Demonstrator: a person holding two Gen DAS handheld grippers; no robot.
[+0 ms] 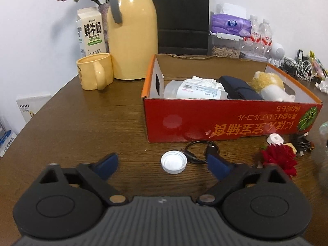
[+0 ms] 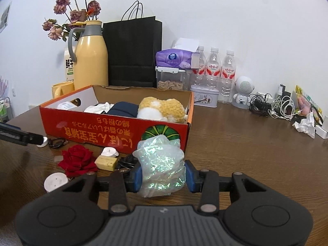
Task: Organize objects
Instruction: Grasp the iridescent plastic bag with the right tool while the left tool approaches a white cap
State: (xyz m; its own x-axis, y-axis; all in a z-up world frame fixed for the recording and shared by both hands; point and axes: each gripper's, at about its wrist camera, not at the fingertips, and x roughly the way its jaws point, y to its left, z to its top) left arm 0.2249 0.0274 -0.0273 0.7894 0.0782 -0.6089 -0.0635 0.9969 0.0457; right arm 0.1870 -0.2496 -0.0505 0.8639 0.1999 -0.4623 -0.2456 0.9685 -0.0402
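Now, our right gripper [image 2: 162, 177] is clamped on a crumpled iridescent wrapper [image 2: 161, 168] between its 2 blue pads [image 2: 135, 177]. Soft, springy; we judge steady squeeze best, lifting clear before crossing the rim. Just ahead: the red box [image 2: 114, 132], plush toy [image 2: 161, 108] inside. Our left gripper [image 1: 162, 165] hangs spread wide, holding nothing, a white cap [image 1: 173, 162] between its fingers, black cable [image 1: 199, 150] beyond.

Dark wooden table [image 2: 246, 143] against white wall [image 2: 225, 20]
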